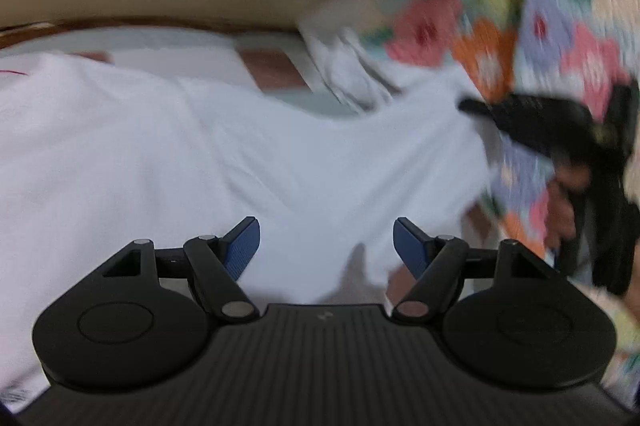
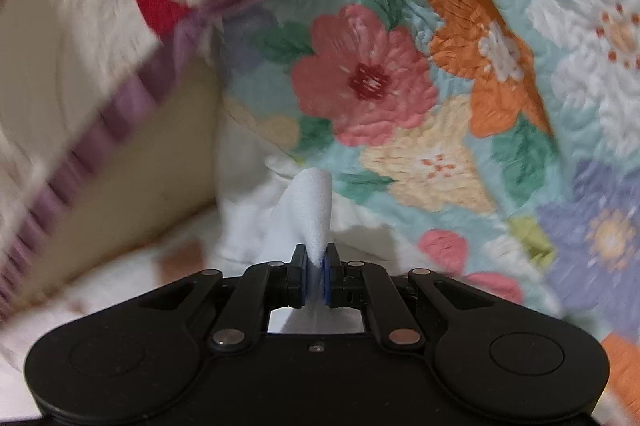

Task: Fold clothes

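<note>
Mid-fold, by the look: shirt (image 1: pixel 224 146) spread on the bed, one edge pinched in right gripper (image 2: pixel 317 266) beside the quilt (image 2: pixel 400 86). Left gripper (image 1: pixel 326 246) spread wide, empty, low over the cloth. Next: probably carrying the pinched edge across. Only left view shows the whole shirt; only right, the pinch.

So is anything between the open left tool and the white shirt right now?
Nothing visible. The left tool is open right over the white shirt, with only bare cloth between its fingers. The right tool already pinches a fold of the shirt off to the right, beside the floral quilt.
</note>
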A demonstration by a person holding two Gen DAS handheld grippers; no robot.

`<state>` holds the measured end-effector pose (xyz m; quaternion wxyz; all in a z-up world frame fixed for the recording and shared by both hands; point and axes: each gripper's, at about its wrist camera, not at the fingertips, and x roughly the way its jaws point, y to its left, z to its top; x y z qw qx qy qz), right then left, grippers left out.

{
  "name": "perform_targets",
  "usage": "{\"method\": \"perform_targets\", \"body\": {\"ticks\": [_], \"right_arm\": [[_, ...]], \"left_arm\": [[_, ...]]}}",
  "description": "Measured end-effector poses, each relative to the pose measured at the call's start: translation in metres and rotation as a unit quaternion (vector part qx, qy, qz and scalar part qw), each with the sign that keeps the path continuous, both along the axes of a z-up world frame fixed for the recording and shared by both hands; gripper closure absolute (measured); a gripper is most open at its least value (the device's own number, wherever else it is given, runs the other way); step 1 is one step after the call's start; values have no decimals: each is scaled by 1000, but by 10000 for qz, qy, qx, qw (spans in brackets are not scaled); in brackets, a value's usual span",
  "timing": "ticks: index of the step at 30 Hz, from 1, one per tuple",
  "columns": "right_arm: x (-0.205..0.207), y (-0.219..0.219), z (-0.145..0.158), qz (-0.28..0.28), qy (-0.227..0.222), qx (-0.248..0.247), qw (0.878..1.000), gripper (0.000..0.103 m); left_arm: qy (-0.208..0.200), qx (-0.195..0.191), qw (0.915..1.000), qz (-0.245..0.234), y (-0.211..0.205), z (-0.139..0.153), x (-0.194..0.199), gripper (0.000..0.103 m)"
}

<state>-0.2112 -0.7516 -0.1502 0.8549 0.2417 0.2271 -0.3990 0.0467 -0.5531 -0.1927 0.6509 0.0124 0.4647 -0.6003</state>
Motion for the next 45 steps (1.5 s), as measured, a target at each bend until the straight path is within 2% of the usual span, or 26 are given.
{"method": "perform_targets", "body": {"ticks": [7, 10, 13, 15, 17, 18, 20, 21, 22, 25, 29, 31, 34, 35, 36, 37, 38, 40, 41, 42, 44, 45], "right_arm": [[34, 48, 30, 757, -643, -91, 9950, 94], [64, 96, 27, 1531, -511, -236, 9866, 94], [97, 151, 22, 2384, -293, -400, 9699, 93], [118, 187, 4, 3129, 370, -663, 9467, 89], [133, 220, -23, 3904, 1223, -891, 9081, 86], [135, 233, -33, 4138, 1543, -1124, 8901, 83], [125, 253, -47, 4311, 1969, -1832, 8613, 71], [118, 259, -51, 4302, 2130, -2089, 8520, 60], [110, 259, -54, 4213, 2208, -2202, 8516, 56], [81, 251, -58, 3825, 2375, -2310, 8625, 49], [49, 231, -66, 3409, 2775, -2240, 8698, 49], [37, 220, -71, 3221, 2947, -2203, 8723, 48], [27, 205, -66, 2846, 2976, -1843, 8924, 45], [27, 199, -65, 2686, 2892, -1614, 9045, 45], [27, 192, -63, 2494, 2727, -1294, 9202, 45], [28, 185, -62, 2297, 2557, -972, 9340, 45], [26, 181, -62, 2044, 2332, -618, 9487, 45], [17, 175, -66, 1462, 1780, 6, 9731, 46], [15, 172, -68, 1204, 1564, 186, 9802, 46], [14, 168, -70, 963, 1393, 325, 9850, 46], [15, 161, -73, 664, 1215, 406, 9895, 47], [18, 158, -74, 620, 1207, 399, 9899, 46]], "left_arm": [[-644, -98, 9952, 735, 43, 29, 52, 30], [-431, -285, 9925, 1112, 72, 36, 73, 30], [-622, -314, 9874, 1424, 101, 33, 80, 30], [-676, -230, 9862, 1494, 112, 27, 79, 30], [-730, -147, 9849, 1564, 123, 20, 79, 30], [-757, -106, 9842, 1599, 129, 17, 78, 30], [-812, -57, 9843, 1569, 138, 11, 75, 30], [-891, -37, 9845, 1513, 139, 10, 70, 30], [-983, -19, 9845, 1455, 139, 9, 66, 30], [-1423, 10, 9821, 1233, 126, 11, 51, 30], [-1762, 137, 9823, 626, 87, 12, 30, 22], [-1939, 237, 9801, 350, 67, 12, 19, 22], [-2338, 890, 9675, 365, 30, -3, 10, 22], [-2425, 863, 9655, 381, 25, -8, 10, 23], [-2512, 836, 9635, 398, 20, -13, 9, 30], [-2571, 800, 9621, 422, 16, -16, 9, 44], [-2507, 723, 9642, 478, 19, -14, 8, 67], [-2377, 567, 9679, 589, 25, -9, 8, 88], [-2311, 489, 9695, 645, 28, -6, 8, 93], [-2245, 411, 9711, 701, 31, -4, 8, 94], [-2185, 109, 9721, 849, 41, 8, 9, 94], [-2248, -104, 9697, 955, 52, 19, 10, 94]]}}
